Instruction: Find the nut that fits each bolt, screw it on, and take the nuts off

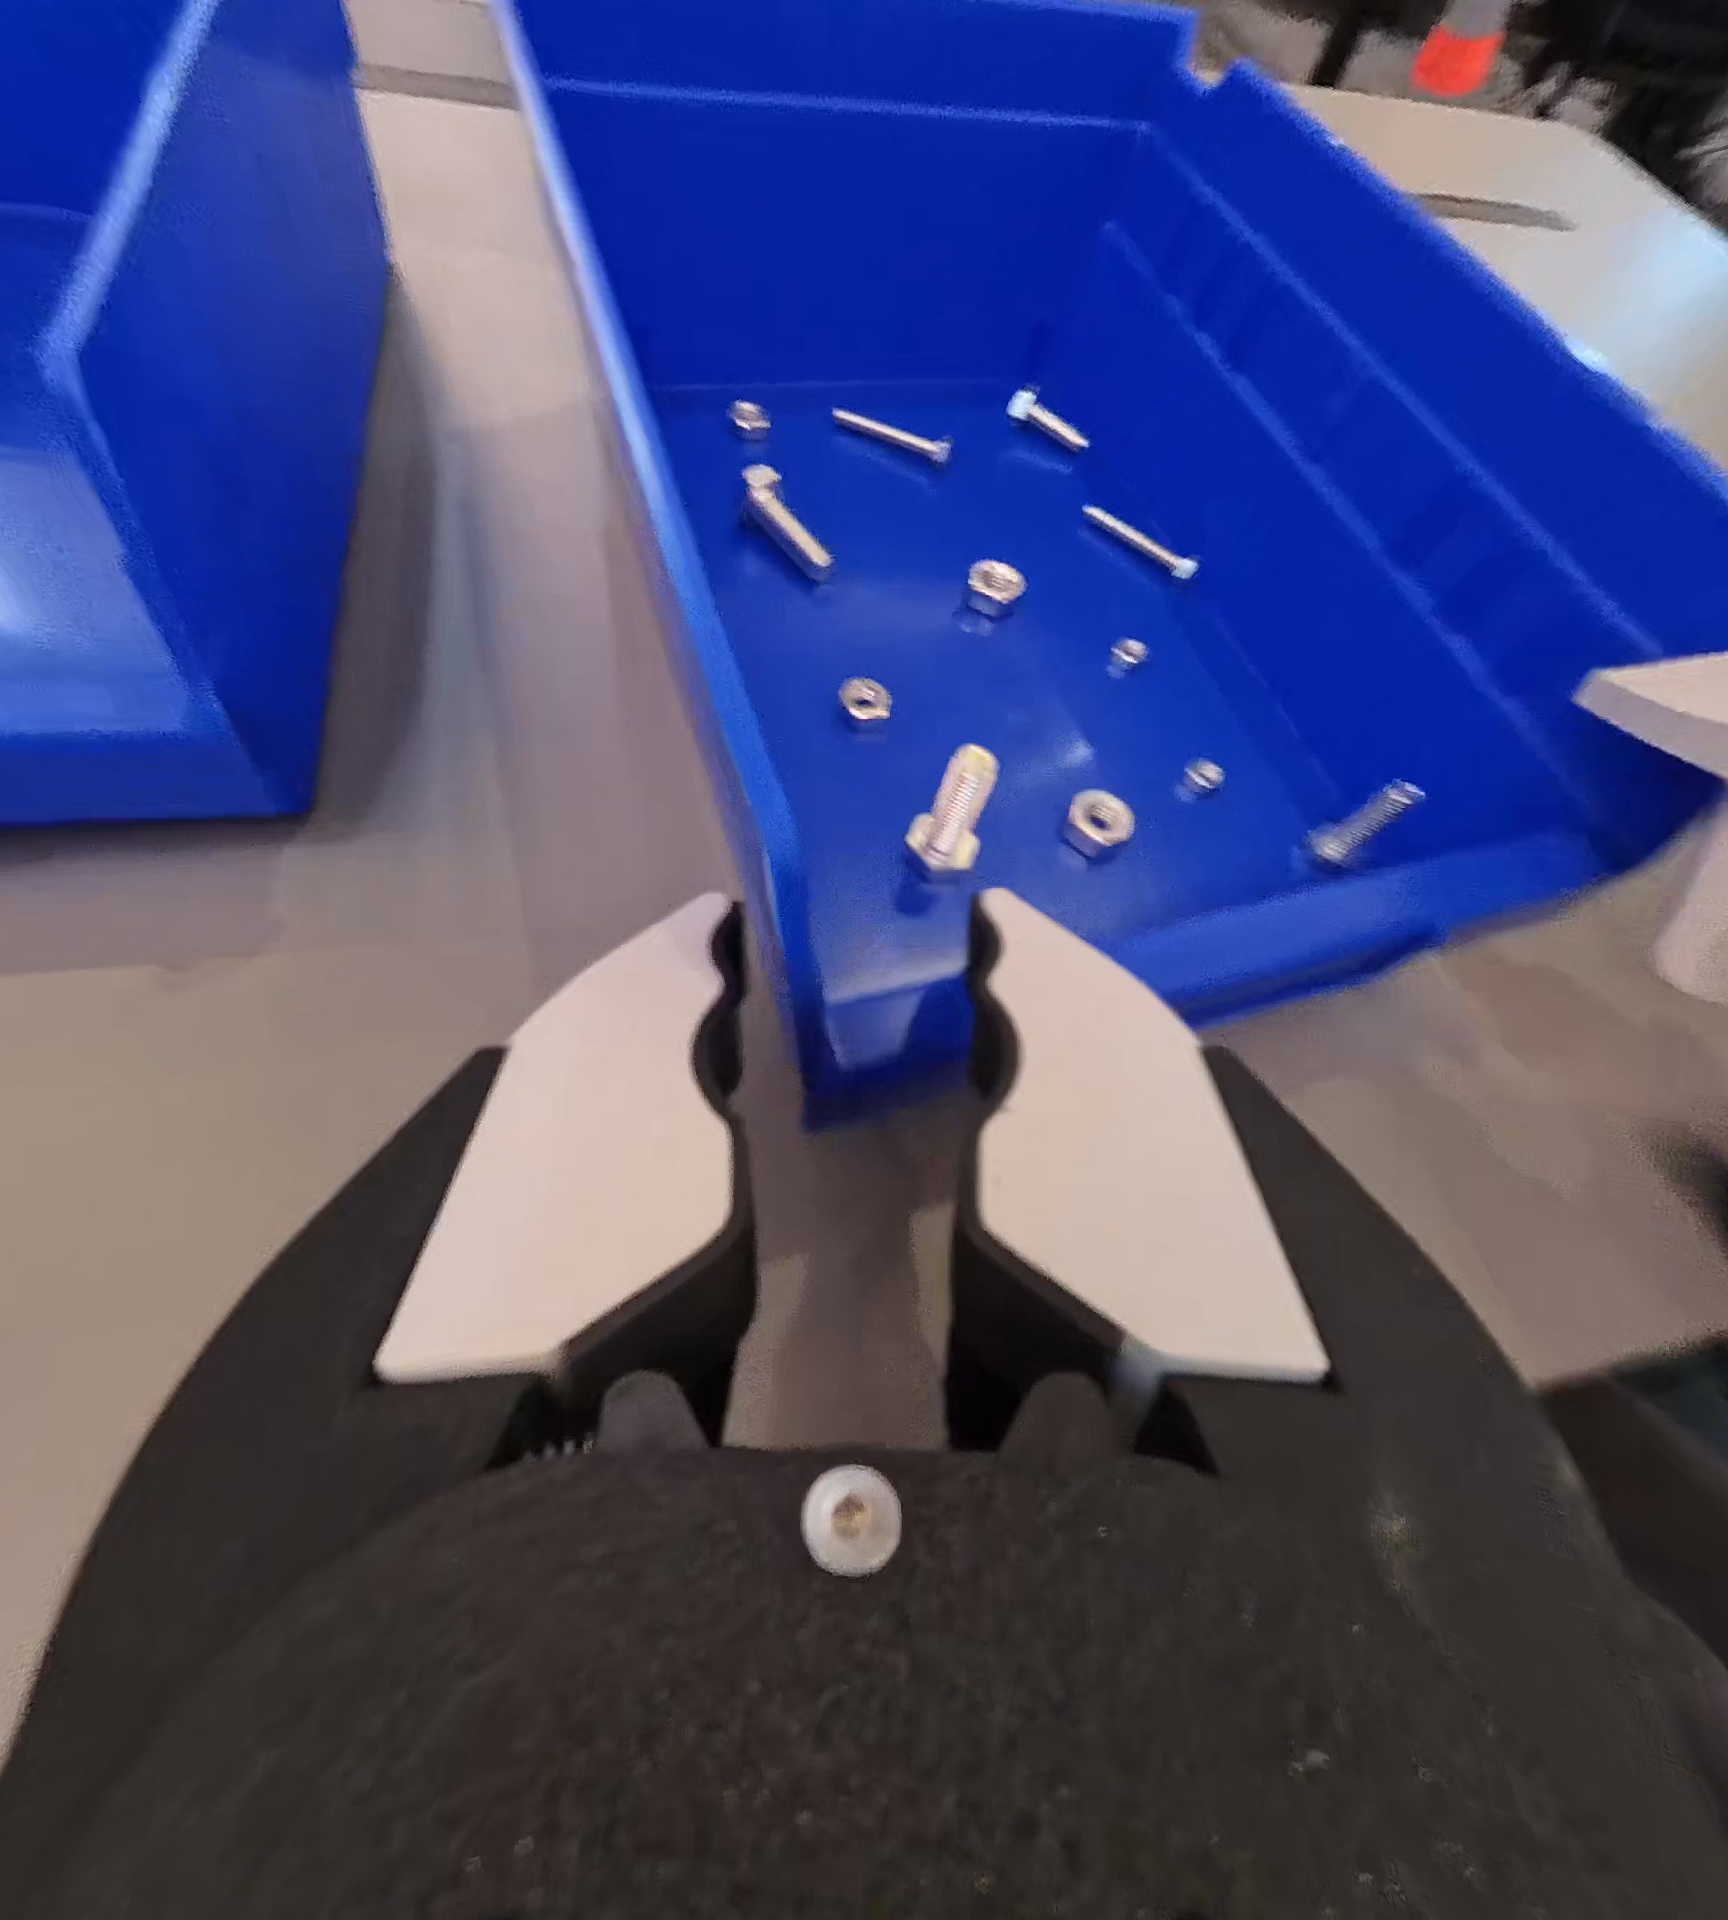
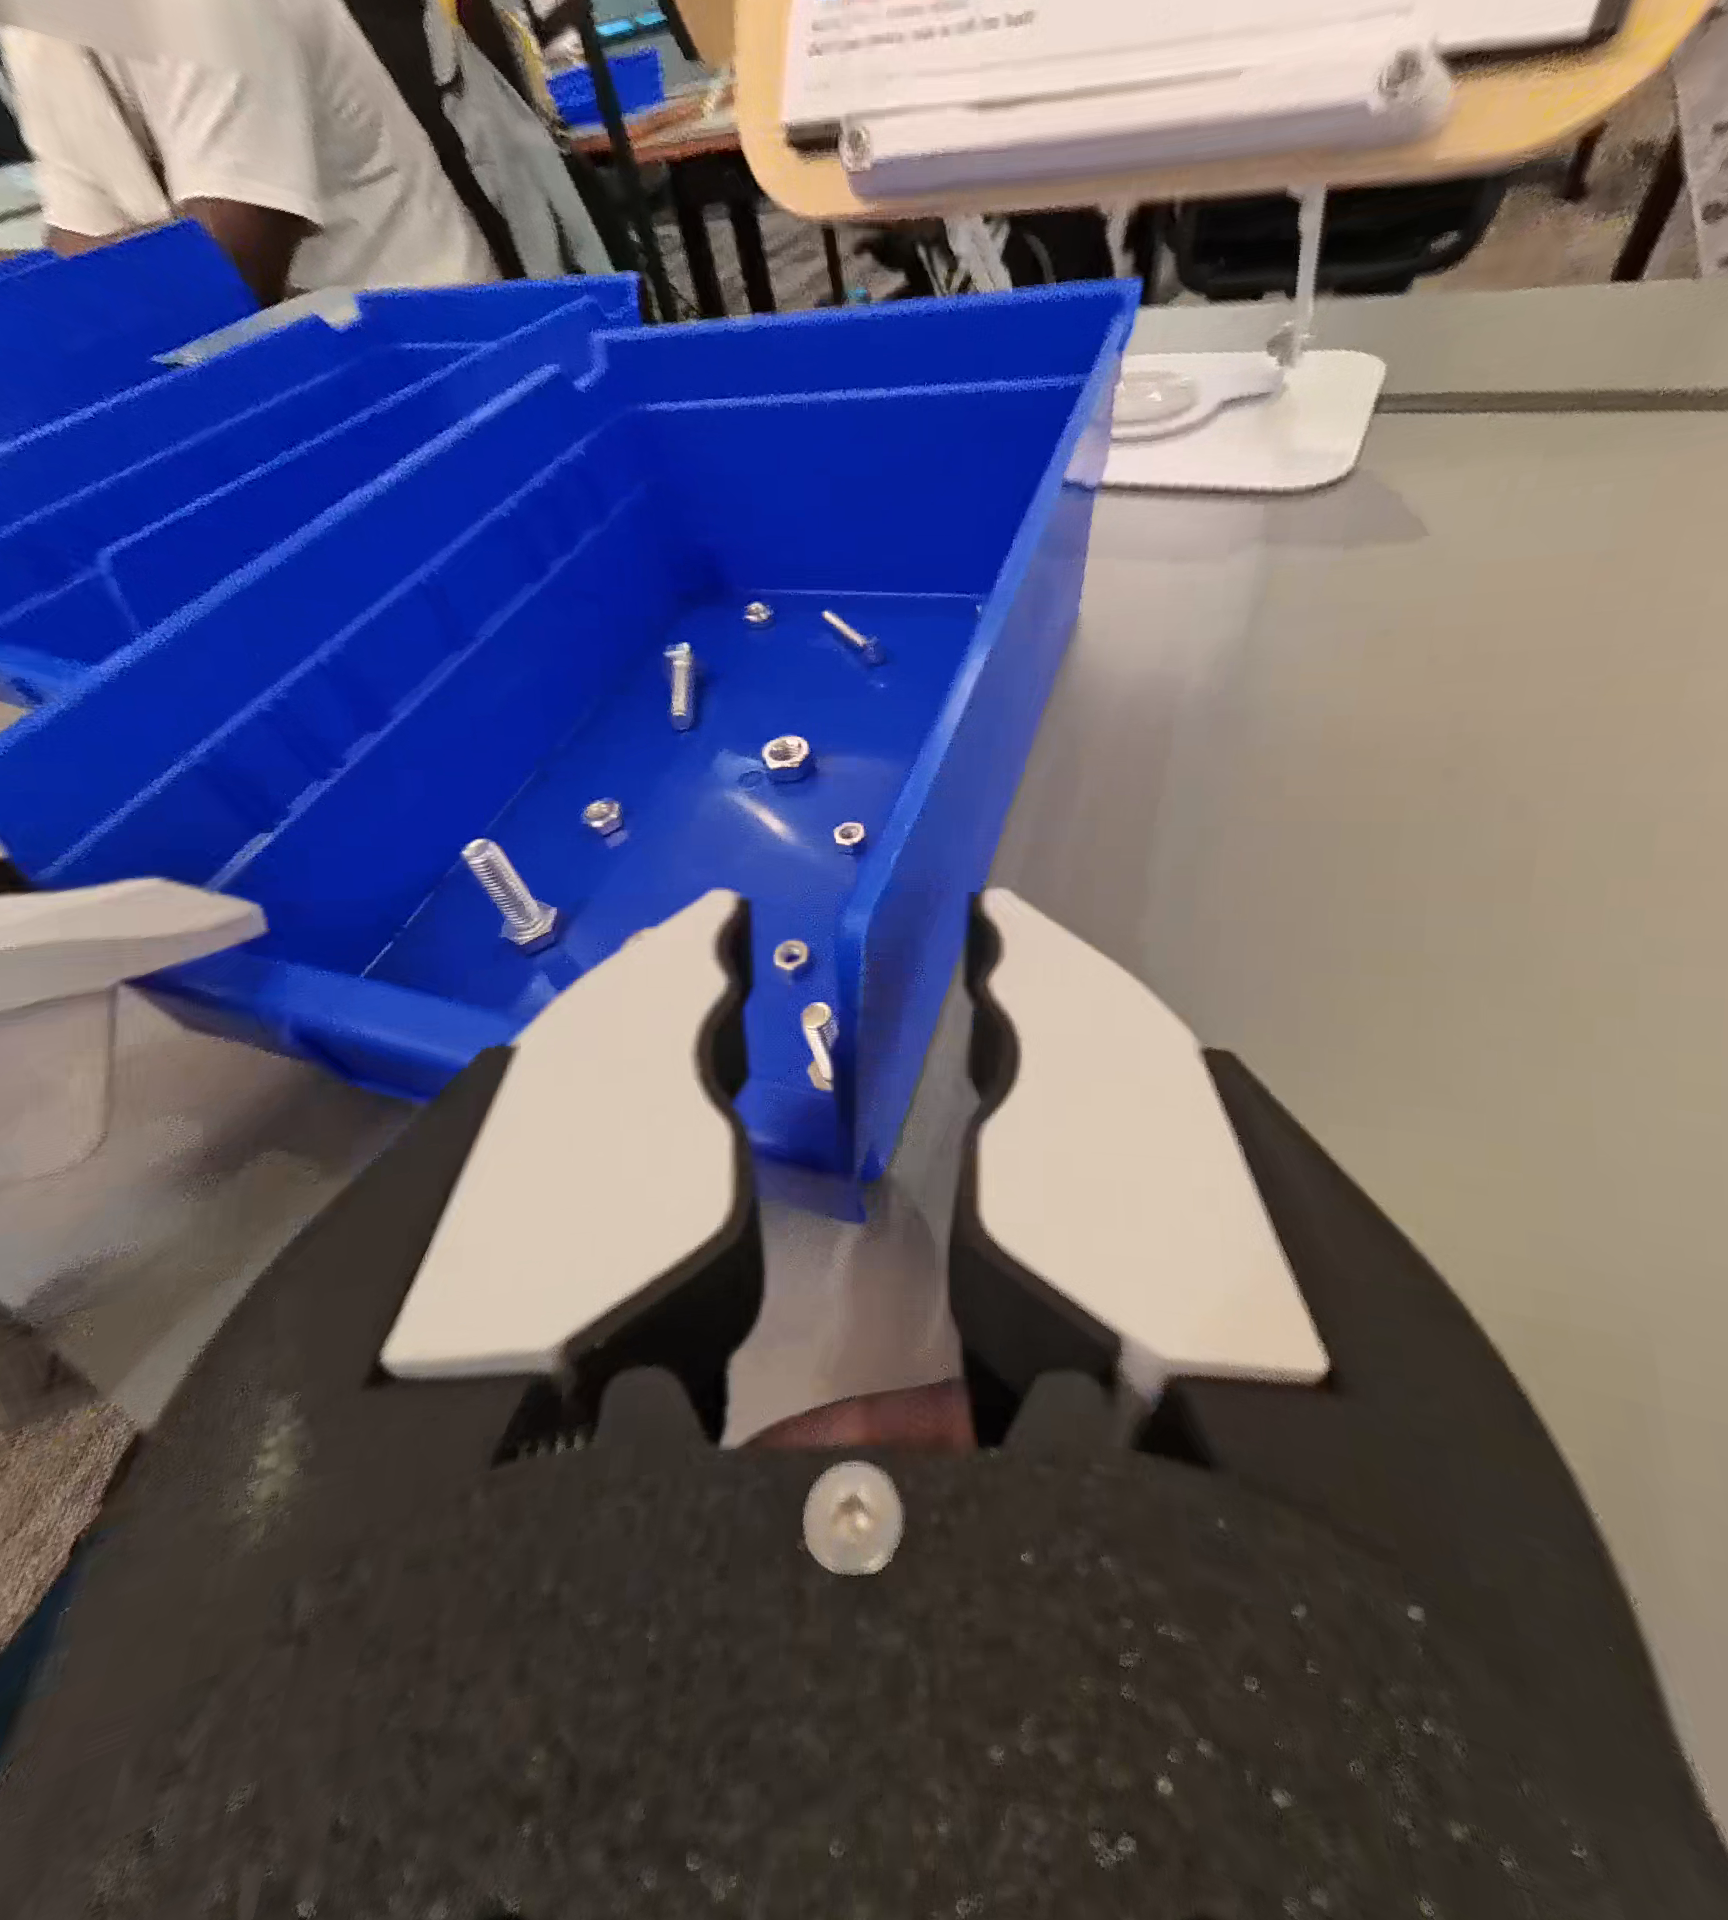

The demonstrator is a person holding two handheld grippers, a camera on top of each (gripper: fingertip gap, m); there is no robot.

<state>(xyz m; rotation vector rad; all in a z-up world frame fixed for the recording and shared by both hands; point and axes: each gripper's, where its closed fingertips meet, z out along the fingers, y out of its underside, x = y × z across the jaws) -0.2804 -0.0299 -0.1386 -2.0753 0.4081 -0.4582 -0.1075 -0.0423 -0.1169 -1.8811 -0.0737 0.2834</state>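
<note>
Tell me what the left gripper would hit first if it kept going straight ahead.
Most likely the near corner of the blue bin: the left gripper is open with that corner between its fingers. Beyond it lies the large bolt, though depth is hard to judge.

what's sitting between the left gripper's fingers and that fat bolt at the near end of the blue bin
Only the blue bin itself: its near corner wall sits in the gap of the open left gripper, and the fat bolt lies just beyond it on the bin floor, seen in the left wrist view.

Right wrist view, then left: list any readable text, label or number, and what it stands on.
White card on the stand: printed lines, too blurred to read.
Blue bin: no writing visible.
Bolts and nuts: no legible markings.
Left wrist view: no text.
</note>
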